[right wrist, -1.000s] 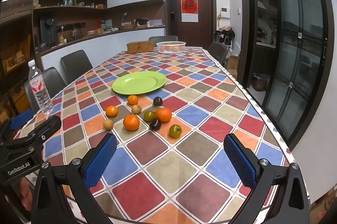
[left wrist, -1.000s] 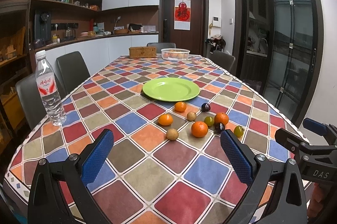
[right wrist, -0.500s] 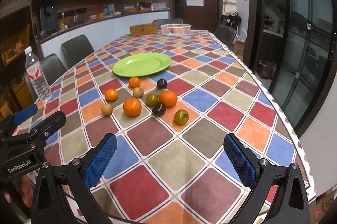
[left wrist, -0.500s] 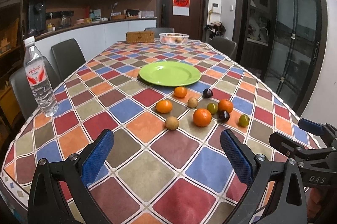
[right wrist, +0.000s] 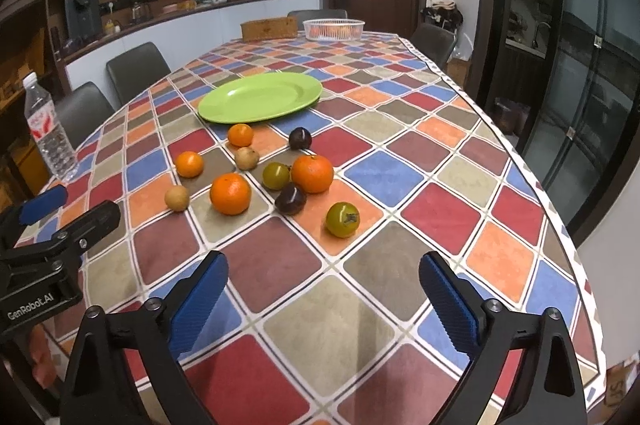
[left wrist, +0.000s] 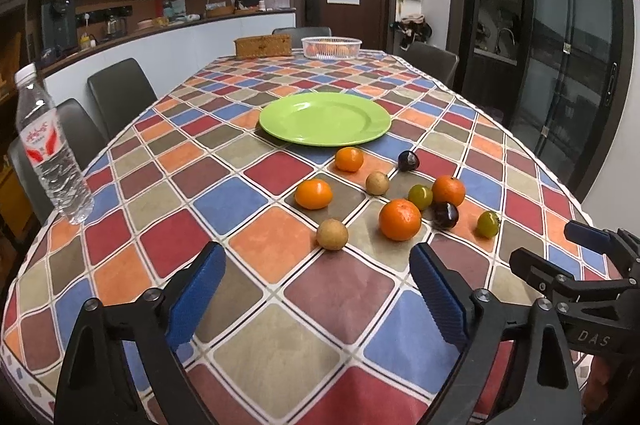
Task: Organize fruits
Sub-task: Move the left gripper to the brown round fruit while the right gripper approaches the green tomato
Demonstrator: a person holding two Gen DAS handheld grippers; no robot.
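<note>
Both tools are empty and hover above the near end of the table. The left gripper (left wrist: 316, 289) has its jaws spread wide, as does the right gripper (right wrist: 322, 291); neither touches any fruit. The fruits lie loose on the tablecloth (left wrist: 256, 249), just short of the green plate (left wrist: 324, 119), which holds nothing.

Hazards, left to right in the left wrist view:

- Water bottle (left wrist: 50, 149), at 9 o'clock from the fruit cluster, stands near the table edge; a wide sweep of the left tool would likely topple it.
- Tan fruit (left wrist: 332, 233), nearest the left tool at its 12 o'clock; it is round and small, so an off-centre closure would probably roll it away.
- Large orange (left wrist: 400, 219), olive-green fruit (left wrist: 420, 197) and dark plum (left wrist: 445, 215) sit close together (touching or not cannot be told); reaching for one may nudge the others.
- Green fruit (left wrist: 488, 223), at 3 o'clock of the cluster, lies nearest the right-hand table edge; a knock could send it toward the floor.
- The two tools are close side by side; a crossed reach risks collision.

Limits of view: the white basket (left wrist: 331, 47) at the far end holds something orange, too small to identify; the near table edge is cut off behind the fingers; fisheye bending makes spacing between fruits unreliable.
</note>
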